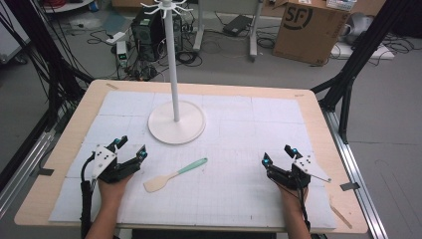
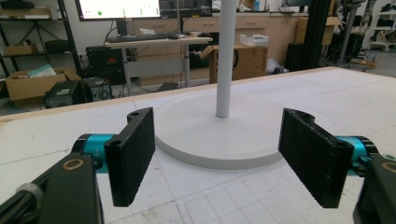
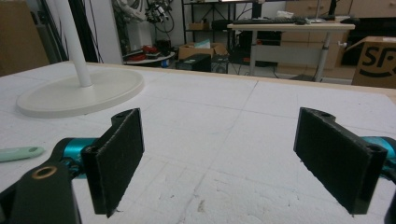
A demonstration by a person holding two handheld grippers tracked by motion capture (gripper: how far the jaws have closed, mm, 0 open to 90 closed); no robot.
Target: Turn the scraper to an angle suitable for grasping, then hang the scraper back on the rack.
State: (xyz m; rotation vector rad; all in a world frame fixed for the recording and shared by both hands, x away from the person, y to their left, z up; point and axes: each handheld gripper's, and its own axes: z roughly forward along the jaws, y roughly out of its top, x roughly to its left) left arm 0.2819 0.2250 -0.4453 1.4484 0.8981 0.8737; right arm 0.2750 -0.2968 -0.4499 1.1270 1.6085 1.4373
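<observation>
A spatula [image 1: 174, 175] with a pale wooden blade and a mint green handle lies flat on the white mat, between the two grippers. Its handle tip [image 3: 18, 153] shows at the left edge of the right gripper view. My left gripper [image 1: 131, 147] rests at the front left, open and empty, jaws wide apart [image 2: 217, 158]. My right gripper [image 1: 278, 155] rests at the front right, also open and empty [image 3: 224, 163]. A white stand [image 1: 175, 74] with a round base [image 1: 176, 127] and hooks on top rises at the middle back.
The white gridded mat [image 1: 239, 124] covers a wooden table [image 1: 318, 114]. A thin wooden stick [image 1: 341, 215] lies by the front right corner. Beyond the table stand a cardboard box [image 1: 308, 30], cables and black frame posts [image 1: 356, 64].
</observation>
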